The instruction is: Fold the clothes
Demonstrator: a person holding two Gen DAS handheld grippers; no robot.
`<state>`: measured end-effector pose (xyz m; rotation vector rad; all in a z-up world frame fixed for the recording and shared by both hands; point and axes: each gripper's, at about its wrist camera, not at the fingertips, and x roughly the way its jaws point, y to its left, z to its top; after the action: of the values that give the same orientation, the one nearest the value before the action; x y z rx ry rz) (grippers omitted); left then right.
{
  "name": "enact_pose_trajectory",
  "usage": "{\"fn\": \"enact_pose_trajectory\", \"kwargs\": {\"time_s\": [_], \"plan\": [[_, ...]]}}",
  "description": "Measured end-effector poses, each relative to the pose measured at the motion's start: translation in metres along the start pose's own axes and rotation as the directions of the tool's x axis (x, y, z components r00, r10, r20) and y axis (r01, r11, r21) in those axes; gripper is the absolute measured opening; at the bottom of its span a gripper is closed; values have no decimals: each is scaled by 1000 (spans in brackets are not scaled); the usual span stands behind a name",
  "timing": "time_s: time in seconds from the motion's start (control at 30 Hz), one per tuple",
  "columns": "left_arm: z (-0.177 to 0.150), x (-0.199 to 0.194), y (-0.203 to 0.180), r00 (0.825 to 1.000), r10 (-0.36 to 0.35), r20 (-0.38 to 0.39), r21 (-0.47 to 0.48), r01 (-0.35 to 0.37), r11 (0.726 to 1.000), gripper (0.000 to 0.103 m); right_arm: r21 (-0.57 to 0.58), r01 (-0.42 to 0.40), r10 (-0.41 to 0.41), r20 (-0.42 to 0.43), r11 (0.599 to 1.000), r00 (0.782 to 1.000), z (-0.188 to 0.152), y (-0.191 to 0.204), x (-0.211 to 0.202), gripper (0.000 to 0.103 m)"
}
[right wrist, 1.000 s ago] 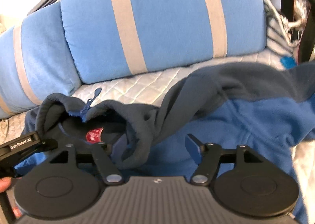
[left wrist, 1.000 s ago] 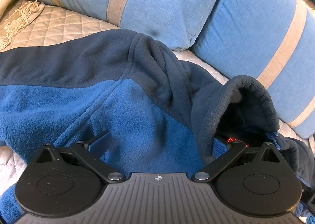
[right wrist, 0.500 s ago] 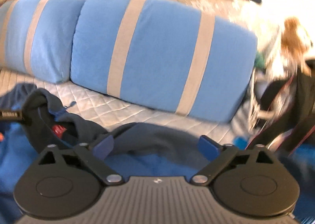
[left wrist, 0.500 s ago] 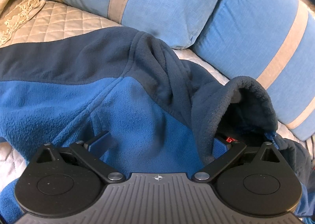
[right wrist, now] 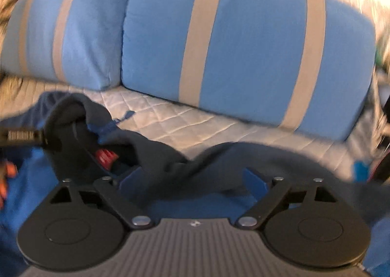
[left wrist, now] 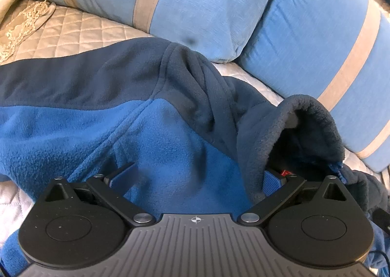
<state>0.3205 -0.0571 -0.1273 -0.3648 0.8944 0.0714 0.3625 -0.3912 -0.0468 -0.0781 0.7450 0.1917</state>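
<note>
A two-tone fleece jacket, bright blue in the body and dark navy over the shoulders and collar, lies spread on a pale quilted bed cover. Behind it, two light blue cushions with beige stripes lean side by side along the back of the bed.

The left gripper sits low over the jacket with its blue-padded fingers spread wide. Bright blue fleece fills the space between them. The right-hand finger is tucked just inside the upturned navy collar, beside a small red label; the pads do not appear to press on the cloth.

The right gripper hovers over the other side of the jacket, its jaws wide but closing. A fold of navy fleece lies between its fingers, not yet pinched as far as the blurred view allows. In the right wrist view the collar stands up at the left, with the red label inside it and the black arm of the left gripper reaching in. Orange-tipped fingers show at the far left edge.

A cream lace-edged cloth rests on the bed cover, well apart from the jacket.
</note>
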Motion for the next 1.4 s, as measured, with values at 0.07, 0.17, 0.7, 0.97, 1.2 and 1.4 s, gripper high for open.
{"fn": "enact_pose_trajectory", "kwargs": {"time_s": [0.07,0.17,0.7,0.97,1.2,1.4], "plan": [[1,0,0,1000,-1,4,4,1,1000,103,72,-13,14,-12,997,1000,-2,9,12,87],[1,-1,-1,1000,1,13,12,-1,1000,103,149,-10,14,-28,989,1000,-11,17,26,63],[11,-9,-14,995,22,100,127,-35,991,103,190,-5,10,-26,982,1000,-25,11,29,16],[24,-5,-25,992,74,97,271,-98,957,102,222,-22,28,-26,975,999,-27,6,29,16],[7,1,-25,981,128,143,407,-176,896,102,241,-36,47,-39,970,998,-29,1,31,17],[-1,4,-16,983,101,153,432,-159,888,103,205,-25,32,-33,979,999,-28,4,31,17]]}}
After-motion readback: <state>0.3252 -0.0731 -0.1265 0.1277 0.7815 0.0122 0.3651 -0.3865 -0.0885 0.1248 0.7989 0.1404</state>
